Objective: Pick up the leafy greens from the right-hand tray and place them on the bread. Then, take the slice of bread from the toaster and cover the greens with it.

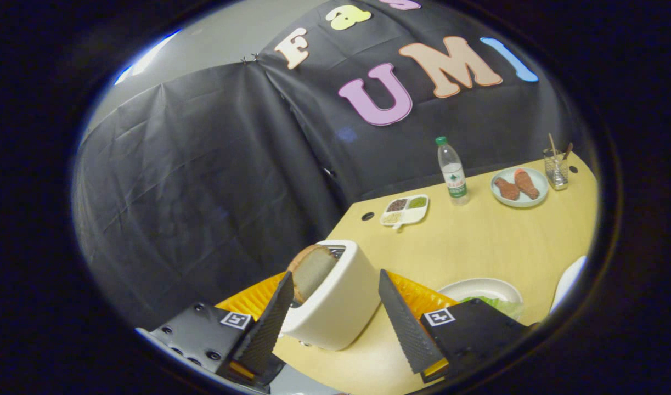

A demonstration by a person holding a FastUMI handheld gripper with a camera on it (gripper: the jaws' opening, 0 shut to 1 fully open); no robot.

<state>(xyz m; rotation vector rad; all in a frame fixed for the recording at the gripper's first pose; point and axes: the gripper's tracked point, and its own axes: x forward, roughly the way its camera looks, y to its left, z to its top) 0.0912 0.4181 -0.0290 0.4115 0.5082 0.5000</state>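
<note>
Gripper view, jaws: the black two-finger gripper (335,315) is spread wide and holds nothing; its ribbed fingers (270,323) straddle the toaster without touching it.
Toaster: the white rounded plastic toaster (340,299) stands on the pale yellow wooden desk (478,247) just ahead of the jaws, at twelve o'clock from them, tilted in the picture because the gripper is held canted.
Bread slice: a brown-crusted slice of bread (311,270) sticks up out of the toaster's slot, toward eleven o'clock from the jaws' midpoint, standing proud so its sides can be pinched.
Orange mat: a ridged orange mat (253,299) lies under and behind the toaster, showing on both sides of it.
Greens: pale leafy greens (491,304) lie on a white round plate (480,288) at three o'clock from the toaster, beside the right finger; whether bread lies under them is hidden.
Step, as I judge it: the greens look already placed, and the jaws are lined up wide for the toaster slice.
Far desk: a white divided dish of seeds (404,210), a clear plastic bottle with green cap (452,171), a pale plate with two brown pieces (519,187) and a glass holder of utensils (556,169) sit at one to two o'clock, well apart.
</note>
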